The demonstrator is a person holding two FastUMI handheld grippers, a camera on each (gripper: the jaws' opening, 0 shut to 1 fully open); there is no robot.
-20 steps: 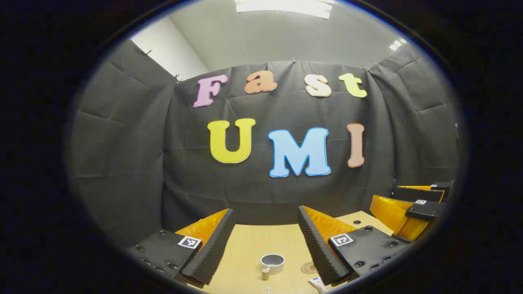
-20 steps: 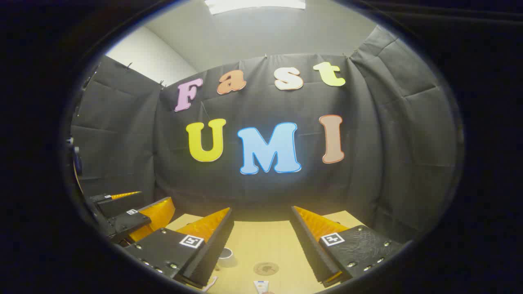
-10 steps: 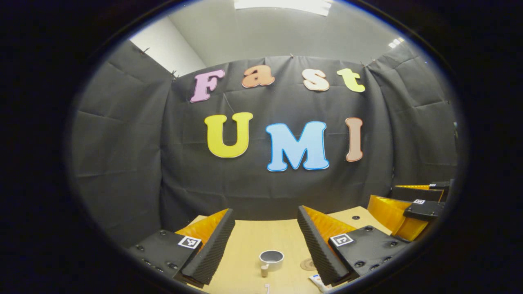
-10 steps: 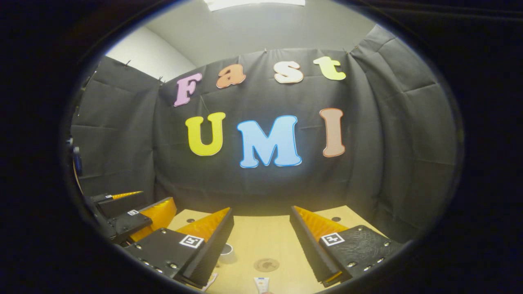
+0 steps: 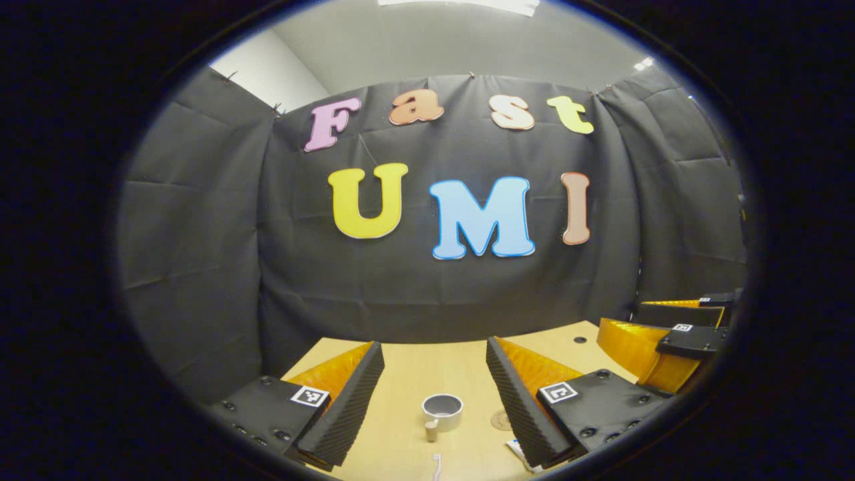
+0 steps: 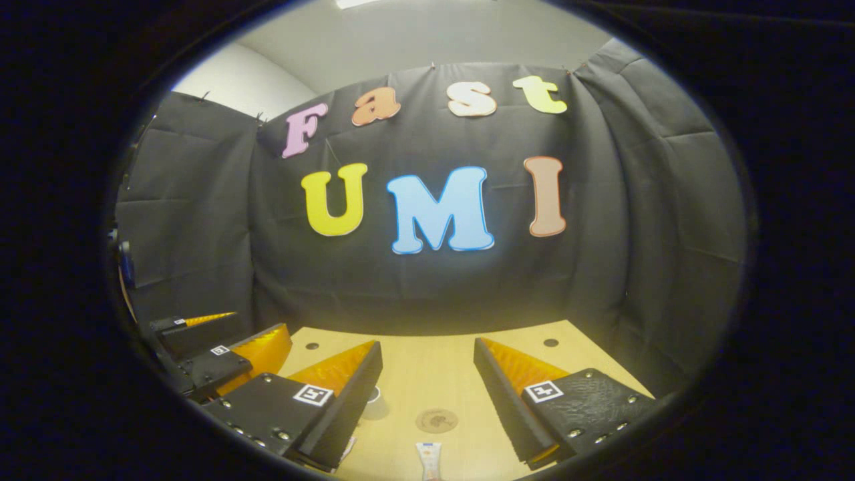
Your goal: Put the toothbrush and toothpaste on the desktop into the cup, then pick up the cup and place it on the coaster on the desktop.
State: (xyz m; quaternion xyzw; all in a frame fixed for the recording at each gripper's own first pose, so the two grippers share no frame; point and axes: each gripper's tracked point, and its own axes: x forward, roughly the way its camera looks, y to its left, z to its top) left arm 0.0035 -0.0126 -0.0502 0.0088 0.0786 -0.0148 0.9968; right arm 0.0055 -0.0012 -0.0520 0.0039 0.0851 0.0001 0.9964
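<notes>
Both claws hung released above the pale wooden desktop: left gripper, right gripper. We judged the reach should come down over the slim white toothbrush, short of the grey handled cup

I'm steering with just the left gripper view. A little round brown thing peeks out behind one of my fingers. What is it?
Observer: In the right gripper view it shows whole: a flat round coaster with nothing on it.
Operator: And the white corner next to it?
Observer: That's the toothpaste, a tube lying flat, nearer the camera than the coaster.
Operator: Is the other gripper holding something?
Observer: No, the right gripper is open with nothing between its fingers.
</notes>
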